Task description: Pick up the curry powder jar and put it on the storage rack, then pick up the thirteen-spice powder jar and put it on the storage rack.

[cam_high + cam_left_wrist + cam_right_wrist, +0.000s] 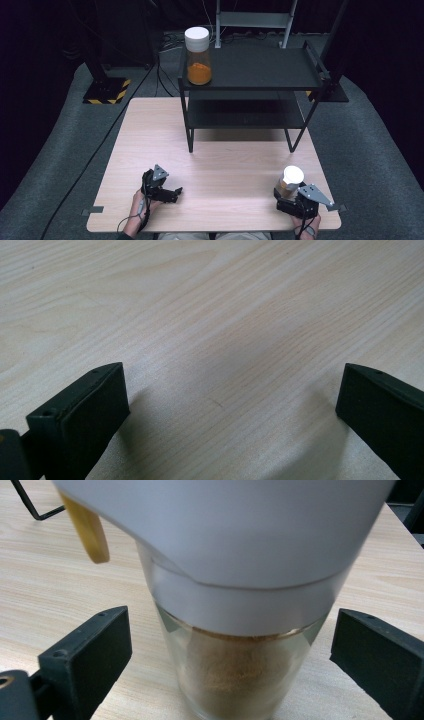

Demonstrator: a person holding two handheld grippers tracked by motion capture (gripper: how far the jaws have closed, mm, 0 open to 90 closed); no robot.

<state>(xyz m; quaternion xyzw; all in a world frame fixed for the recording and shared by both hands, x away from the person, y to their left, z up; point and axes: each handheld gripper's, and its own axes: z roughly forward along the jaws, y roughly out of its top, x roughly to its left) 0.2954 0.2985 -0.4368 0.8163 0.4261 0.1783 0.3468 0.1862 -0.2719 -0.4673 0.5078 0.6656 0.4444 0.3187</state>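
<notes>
**Right gripper straddling a brown-powder jar at the lower right of the table**

In the high view, the left gripper (176, 191) is resting at the lower left of the table (225, 150), a hand (141, 202) wrapping it from below. In the left gripper view its jaws are standing spread wide, with nothing but bare wood grain lying between them.

Moving toward the upper middle of the high view, a black shelf rack (252, 70) is standing at the far edge of the table. A tall jar of orange powder (198, 55) with a white lid is sitting upright on the left end of its top shelf.

At the lower right of the high view, a jar of brown powder (289, 182) with a white lid is standing upright on the table, just ahead of the right gripper (285, 192). In the right gripper view the jar of brown powder (235, 675) is sitting between the two jaws, which are spread on either side of the glass with a gap showing on each side, so they are not pinching it.
</notes>
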